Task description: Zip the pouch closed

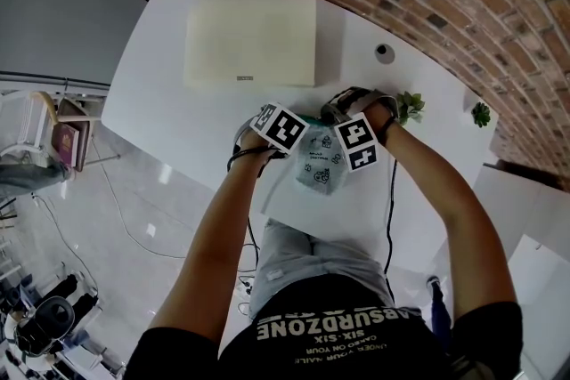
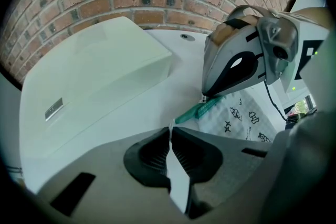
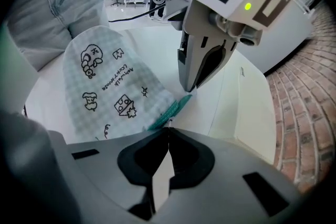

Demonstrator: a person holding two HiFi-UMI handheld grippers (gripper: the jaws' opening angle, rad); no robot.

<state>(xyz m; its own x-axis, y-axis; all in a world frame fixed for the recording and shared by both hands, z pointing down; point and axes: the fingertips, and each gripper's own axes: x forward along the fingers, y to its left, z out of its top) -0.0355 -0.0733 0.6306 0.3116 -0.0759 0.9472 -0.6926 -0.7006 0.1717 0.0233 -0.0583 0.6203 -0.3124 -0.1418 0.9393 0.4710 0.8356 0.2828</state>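
A pale checked pouch [image 1: 319, 166] with black doodles lies on the white table [image 1: 169, 102], its teal zipper [image 3: 173, 107] along the far edge. My left gripper [image 2: 170, 131] is shut on the end of the zipper tape [image 2: 202, 109] at the pouch's corner. My right gripper [image 3: 168, 128] is shut at the small metal zipper pull [image 3: 169, 122], a short way along the same tape. The two gripper tips stand close together, both pointing steeply down. In the head view their marker cubes [image 1: 280, 127] [image 1: 356, 143] cover the jaws and the pouch's top.
A flat white box [image 1: 251, 38] lies just beyond the pouch. A round cable hole [image 1: 385, 52] and two small plants [image 1: 410, 107] [image 1: 481, 113] sit at the table's far right by the brick wall. The near table edge is close under the pouch.
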